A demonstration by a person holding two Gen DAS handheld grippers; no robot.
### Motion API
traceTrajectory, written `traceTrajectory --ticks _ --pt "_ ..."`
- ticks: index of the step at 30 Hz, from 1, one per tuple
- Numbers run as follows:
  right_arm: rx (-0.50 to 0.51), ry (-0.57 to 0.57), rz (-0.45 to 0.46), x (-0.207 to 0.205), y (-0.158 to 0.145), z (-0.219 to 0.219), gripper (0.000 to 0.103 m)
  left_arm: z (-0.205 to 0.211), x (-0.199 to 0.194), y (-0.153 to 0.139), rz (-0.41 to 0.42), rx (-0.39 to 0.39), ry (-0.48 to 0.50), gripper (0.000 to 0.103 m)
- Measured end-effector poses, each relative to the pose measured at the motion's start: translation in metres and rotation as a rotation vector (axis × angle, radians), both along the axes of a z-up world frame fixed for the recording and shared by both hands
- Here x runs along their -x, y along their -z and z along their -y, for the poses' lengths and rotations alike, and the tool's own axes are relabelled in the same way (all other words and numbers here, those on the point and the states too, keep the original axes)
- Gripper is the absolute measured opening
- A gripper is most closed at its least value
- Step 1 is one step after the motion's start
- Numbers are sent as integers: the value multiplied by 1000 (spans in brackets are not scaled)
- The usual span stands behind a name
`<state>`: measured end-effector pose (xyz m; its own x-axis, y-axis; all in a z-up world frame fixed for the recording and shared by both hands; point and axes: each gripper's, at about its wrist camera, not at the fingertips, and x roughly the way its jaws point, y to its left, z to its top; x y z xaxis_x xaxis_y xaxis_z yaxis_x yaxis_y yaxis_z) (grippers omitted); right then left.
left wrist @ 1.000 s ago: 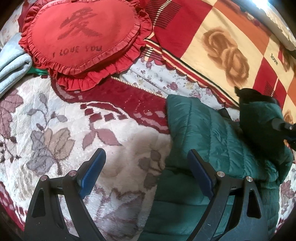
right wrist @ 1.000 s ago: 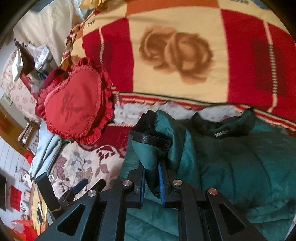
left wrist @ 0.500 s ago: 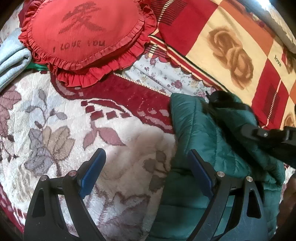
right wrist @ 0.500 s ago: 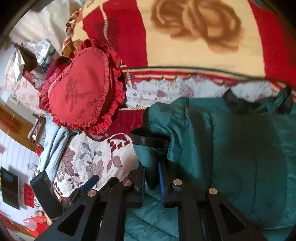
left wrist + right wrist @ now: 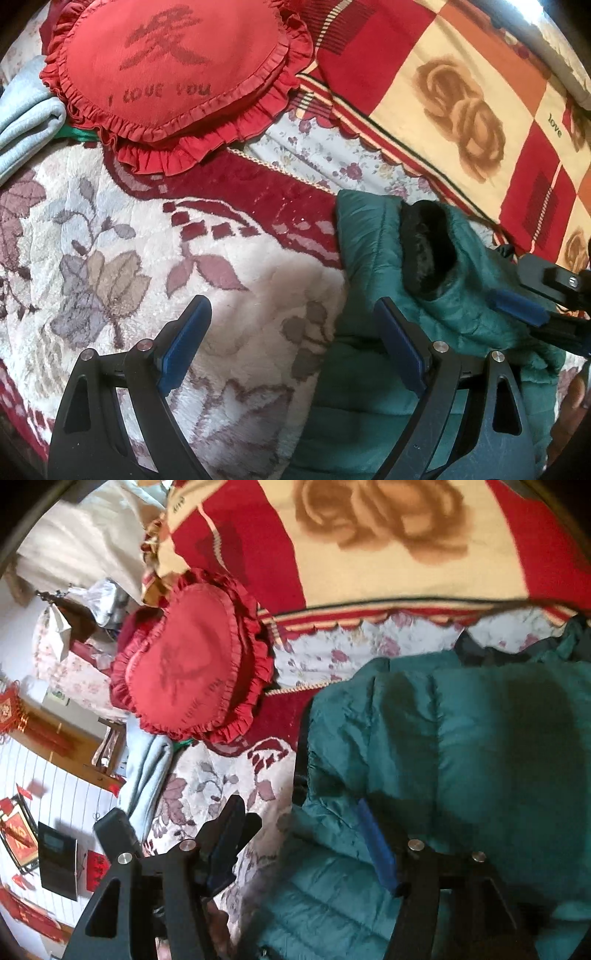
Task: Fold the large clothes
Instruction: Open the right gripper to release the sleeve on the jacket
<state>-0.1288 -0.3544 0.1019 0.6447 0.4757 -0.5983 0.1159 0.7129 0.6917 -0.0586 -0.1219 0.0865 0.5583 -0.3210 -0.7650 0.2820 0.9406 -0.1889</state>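
A dark green quilted jacket (image 5: 373, 266) lies on the bed, its sleeve with a black furry cuff (image 5: 424, 251) folded across the body. It fills the right of the right wrist view (image 5: 461, 738). My left gripper (image 5: 291, 328) is open and empty, low over the jacket's left edge and the floral blanket. My right gripper (image 5: 299, 830) is open over the jacket's left edge with nothing between its fingers. One of its blue fingertips (image 5: 517, 306) shows in the left wrist view, resting on the sleeve.
A red heart-shaped cushion (image 5: 177, 74) lies at the back left beside a folded pale blue cloth (image 5: 26, 114). A red and cream rose blanket (image 5: 461, 92) covers the back right. The floral plush blanket (image 5: 110, 258) covers the bed. Room furniture shows at far left (image 5: 55, 775).
My right gripper carried the sleeve leftward across the jacket, then opened and let it go. The sleeve now lies folded on the body. My left gripper stayed open, nearly still.
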Motion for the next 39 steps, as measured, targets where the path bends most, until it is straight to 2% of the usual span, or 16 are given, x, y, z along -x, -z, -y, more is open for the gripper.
traceTrajectory --ticks 7,13,17,23,25,27,29,32,36,39 --pt "21 64 16 47 -19 28 61 10 9 -15 10 45 23 90" --pt "9 115 24 92 -24 58 61 34 14 -22 19 60 56 90" --pt "36 151 40 121 -32 77 61 59 11 -18 2 16 98 90" --pt "63 231 56 164 -39 109 64 91 4 -3 -13 -37 99 90" --pt "72 263 49 175 -36 121 65 100 4 0 2 -42 115 77" --pt "66 288 29 184 -32 130 65 109 6 2 7 -43 155 29" --pt "61 313 11 191 -27 138 65 115 8 -1 23 -60 164 14" --pt "77 344 11 197 -28 145 65 110 8 -17 65 -24 160 10" --pt "130 383 24 200 -33 150 65 91 3 -35 113 16 141 9" --pt "181 371 -11 183 -29 144 65 77 1 -25 83 2 115 9"
